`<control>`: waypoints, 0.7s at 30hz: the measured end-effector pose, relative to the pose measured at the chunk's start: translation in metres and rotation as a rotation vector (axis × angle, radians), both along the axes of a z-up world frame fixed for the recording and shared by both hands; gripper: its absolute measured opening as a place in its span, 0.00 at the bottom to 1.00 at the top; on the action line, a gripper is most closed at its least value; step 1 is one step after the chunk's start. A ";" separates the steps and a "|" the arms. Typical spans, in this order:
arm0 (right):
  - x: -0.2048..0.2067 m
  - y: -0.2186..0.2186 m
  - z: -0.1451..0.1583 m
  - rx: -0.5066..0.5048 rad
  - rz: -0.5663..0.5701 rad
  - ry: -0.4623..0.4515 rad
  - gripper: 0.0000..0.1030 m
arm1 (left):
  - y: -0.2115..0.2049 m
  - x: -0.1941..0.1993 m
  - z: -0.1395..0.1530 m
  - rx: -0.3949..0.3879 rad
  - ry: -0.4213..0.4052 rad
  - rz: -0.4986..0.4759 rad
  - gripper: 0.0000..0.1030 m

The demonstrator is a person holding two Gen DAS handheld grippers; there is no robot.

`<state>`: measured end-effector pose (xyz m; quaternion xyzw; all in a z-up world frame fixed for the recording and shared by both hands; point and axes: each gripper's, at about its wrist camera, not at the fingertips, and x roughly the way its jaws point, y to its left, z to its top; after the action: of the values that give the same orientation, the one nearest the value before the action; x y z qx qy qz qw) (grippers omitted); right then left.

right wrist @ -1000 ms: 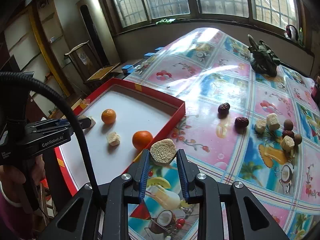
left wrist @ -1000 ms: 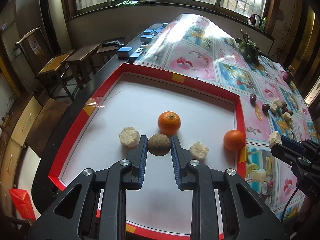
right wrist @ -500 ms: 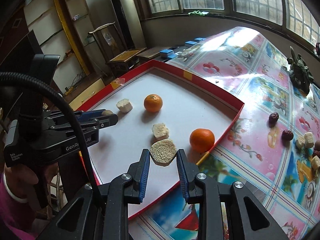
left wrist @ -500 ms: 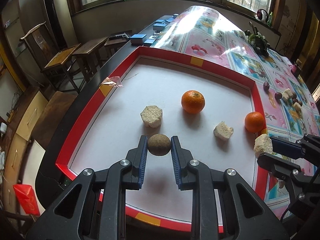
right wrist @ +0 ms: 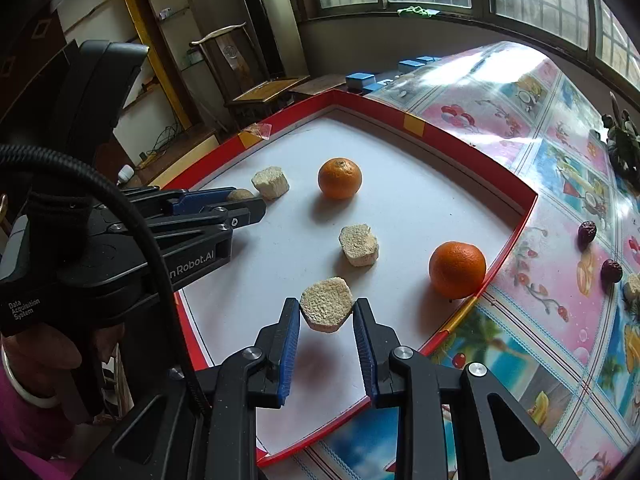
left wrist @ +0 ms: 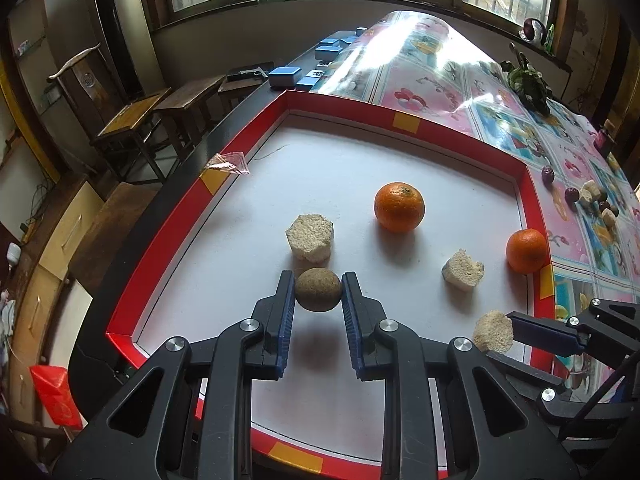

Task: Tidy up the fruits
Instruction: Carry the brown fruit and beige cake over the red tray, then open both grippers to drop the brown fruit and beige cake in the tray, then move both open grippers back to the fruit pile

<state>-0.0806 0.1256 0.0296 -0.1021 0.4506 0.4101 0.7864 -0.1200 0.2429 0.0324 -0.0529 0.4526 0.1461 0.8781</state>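
Left wrist view: left tongs (left wrist: 318, 294) clamped on matte round brown fruit (left wrist: 318, 289), right tongs (right wrist: 327, 314) gripping porous hexagonal chunk (right wrist: 327, 309).

Red-rimmed white tray (left wrist: 168, 236), two orange fruits (left wrist: 399, 207), brown ball (left wrist: 318, 289), perhaps beige chunks (right wrist: 327, 309), fruit-print tablecloth (right wrist: 560, 296)

Two oranges in the red tray (left wrist: 168, 236): one (left wrist: 399, 207) in the middle, one (left wrist: 525, 250) by the right wall

Four pale spongy chunks at the tray: two lying down (left wrist: 310, 237) (left wrist: 463, 270), one (right wrist: 326, 309) up in the right tongs (right wrist: 326, 316)

One brown round fruit (left wrist: 318, 289) in the left tongs (left wrist: 318, 294)

Two dark red dates (right wrist: 587, 233) (right wrist: 611, 270) on the bench (right wrist: 540, 292)

Far small bits past the dates too tiny to count
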 end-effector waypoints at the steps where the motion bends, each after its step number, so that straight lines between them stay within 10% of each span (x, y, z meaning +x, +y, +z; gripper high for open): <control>1: 0.003 0.003 -0.003 -0.005 0.000 0.003 0.26 | 0.000 0.000 -0.001 0.001 0.001 0.002 0.22; 21: 0.008 -0.041 0.013 0.093 -0.068 -0.003 0.45 | -0.017 0.004 0.015 0.018 -0.030 0.011 0.23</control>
<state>-0.0722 0.0850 0.0421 -0.0508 0.4332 0.4034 0.8043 -0.1161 0.2261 0.0469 -0.0499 0.4377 0.1543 0.8844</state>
